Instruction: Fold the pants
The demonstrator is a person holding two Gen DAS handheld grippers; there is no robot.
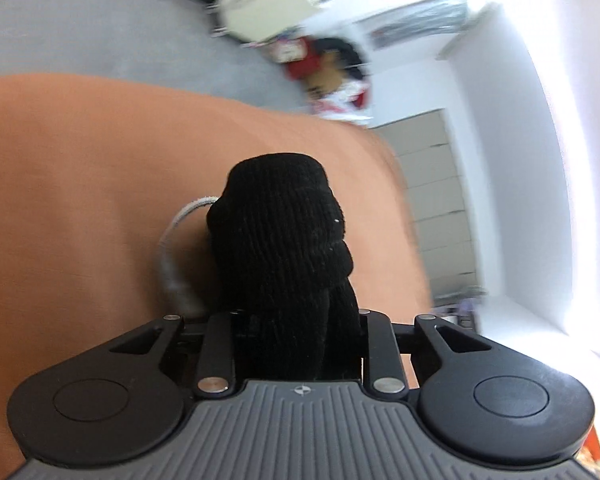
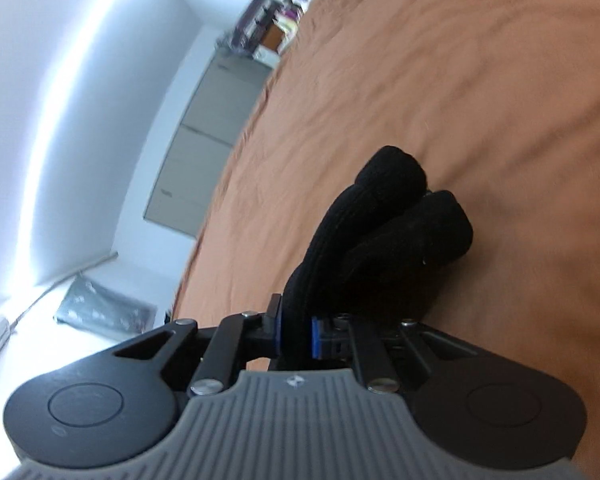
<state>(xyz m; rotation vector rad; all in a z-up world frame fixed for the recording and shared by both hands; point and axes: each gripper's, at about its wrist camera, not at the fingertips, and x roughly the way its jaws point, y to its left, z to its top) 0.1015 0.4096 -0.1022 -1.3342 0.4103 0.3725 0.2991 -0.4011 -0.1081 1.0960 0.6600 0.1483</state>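
left wrist view: my left gripper [image 1: 284, 216] is clenched on a thick bunch of black knit pants [image 1: 288, 248], a grey drawstring loop [image 1: 172, 256] hanging beside it over the orange sheet [image 1: 80, 200]. on the right wrist view, my right gripper [image 2: 396, 216] is clenched on 2 black folds [image 2: 380, 232] above that same sheet.

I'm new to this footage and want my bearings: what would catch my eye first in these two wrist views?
The black knit-covered fingers of the left gripper fill the middle of its view, closed together, a grey cord loop at their left. The right gripper shows the same black covers, also shut. Behind both spreads a wide orange-brown fabric, with white walls and grey cabinet fronts beyond.
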